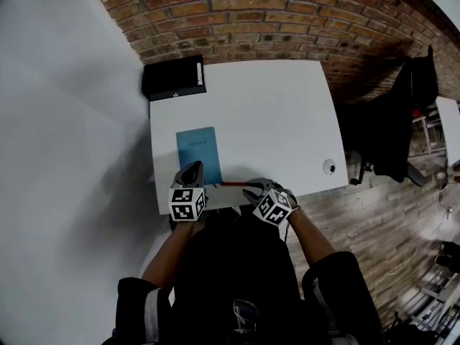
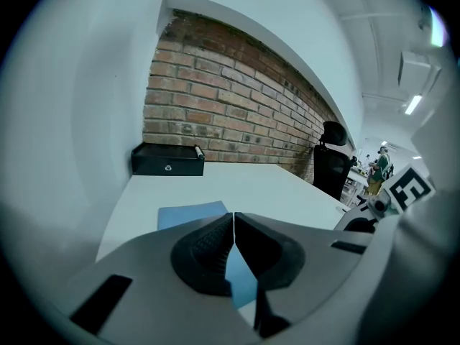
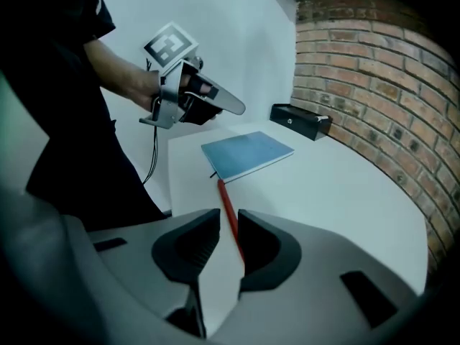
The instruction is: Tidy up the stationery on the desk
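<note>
Currently, a person is standing at a white desk (image 1: 273, 113) set against a brick wall, holding a two-jaw gripper in each hand. The right gripper (image 3: 228, 215) is pointing down at the desk's near edge with its jaws standing partly apart. A red pencil (image 3: 225, 196) is lying flat on the desk in the gap between them, closer to one jaw than the other. The pads are not clamping it. The pencil's far end is lying just beside the near corner of a blue notebook (image 1: 199, 152), which is resting flat toward the desk's left side. The left gripper (image 1: 193, 169) is hovering over the notebook's near edge, clenched shut on nothing. A black box (image 1: 172, 77) is sitting at the far left corner with a white pen (image 1: 200, 72) lying on top. A small round white object (image 1: 329, 167) is resting near the right edge, well apart from the rest.

Judging from this, the step in hand is picking up the pencil. Doing it well is probably meaning three things: shifting sideways until the shaft is sitting centred between the pads, lowering until the tips are nearly touching the desk, and then closing gently across the shaft. A lopsided squeeze is risking pushing the thin round pencil, which could roll off the near edge.
</note>
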